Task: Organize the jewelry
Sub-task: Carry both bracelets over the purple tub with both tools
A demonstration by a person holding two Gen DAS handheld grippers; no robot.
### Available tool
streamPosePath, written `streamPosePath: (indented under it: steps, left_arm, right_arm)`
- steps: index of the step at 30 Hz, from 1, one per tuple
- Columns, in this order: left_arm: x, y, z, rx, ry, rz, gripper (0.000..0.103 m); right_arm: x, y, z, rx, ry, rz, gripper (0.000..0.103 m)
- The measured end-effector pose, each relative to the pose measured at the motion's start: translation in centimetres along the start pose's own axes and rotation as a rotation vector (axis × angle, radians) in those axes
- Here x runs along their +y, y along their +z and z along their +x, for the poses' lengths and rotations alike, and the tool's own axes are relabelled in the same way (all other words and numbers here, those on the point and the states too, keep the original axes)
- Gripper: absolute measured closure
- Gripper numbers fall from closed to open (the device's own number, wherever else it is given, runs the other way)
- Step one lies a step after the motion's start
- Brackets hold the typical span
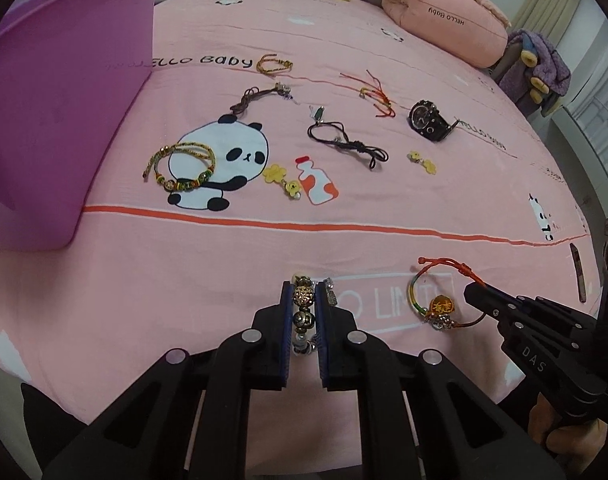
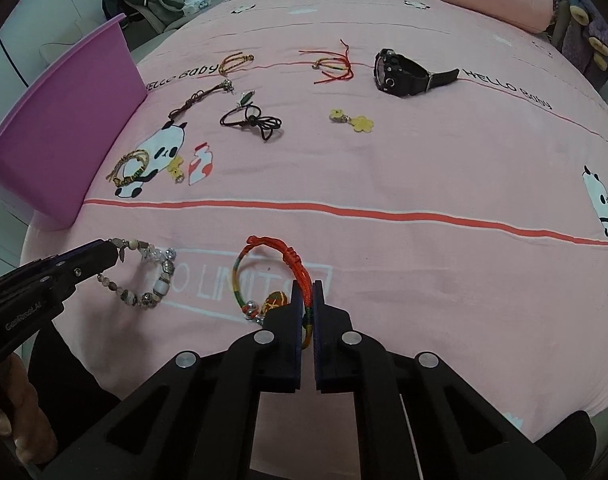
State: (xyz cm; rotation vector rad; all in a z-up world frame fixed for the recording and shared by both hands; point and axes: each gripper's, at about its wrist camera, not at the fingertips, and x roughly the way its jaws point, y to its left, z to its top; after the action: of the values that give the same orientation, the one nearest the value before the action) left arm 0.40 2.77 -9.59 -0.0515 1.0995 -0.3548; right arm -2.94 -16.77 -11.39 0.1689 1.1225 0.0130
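The beaded bracelet point(image 1: 304, 312) sits pinched between the fingers of the left claw point(image 1: 304, 292), its loop of silver, clear and stone beads point(image 2: 144, 276) hanging out to the side above the pink bed sheet point(image 1: 224, 264). Just beside it, the red woven cord bracelet point(image 2: 280, 276) with its orange pendant point(image 1: 441, 305) is clamped in the right claw point(image 2: 308, 292), the cord running down between the two closed fingers (the loop stands up from the sheet in front of them). Both bracelets are at the near edge of the bed, over the white printed lettering.

Beyond the orange stripe the rest of the jewelry lies spread out on the sheet: a green-and-gold braided bracelet point(image 1: 182, 170) on the panda print, a yellow flower charm point(image 1: 284, 182), a dark cord bracelet point(image 1: 345, 142), a brown cord necklace point(image 1: 260, 98), a gold braided band point(image 1: 272, 64), a red string bracelet point(image 1: 373, 94), a second yellow charm point(image 1: 421, 161) and a black wristwatch point(image 1: 427, 120). A purple bin point(image 1: 60, 112) stands at the left, and a pink pillow point(image 1: 443, 16) lies at the far end.
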Motion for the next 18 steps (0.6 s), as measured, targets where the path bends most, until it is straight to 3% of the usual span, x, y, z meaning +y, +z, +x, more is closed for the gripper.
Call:
streamPosePath:
  steps: [18]
  left_arm:
    - [1.8,6.4,-10.7,-0.259,-0.064,-0.007,0.092]
  right_arm:
    - [6.3,6.7,-8.0,-0.183,0.085,-0.059,0.098]
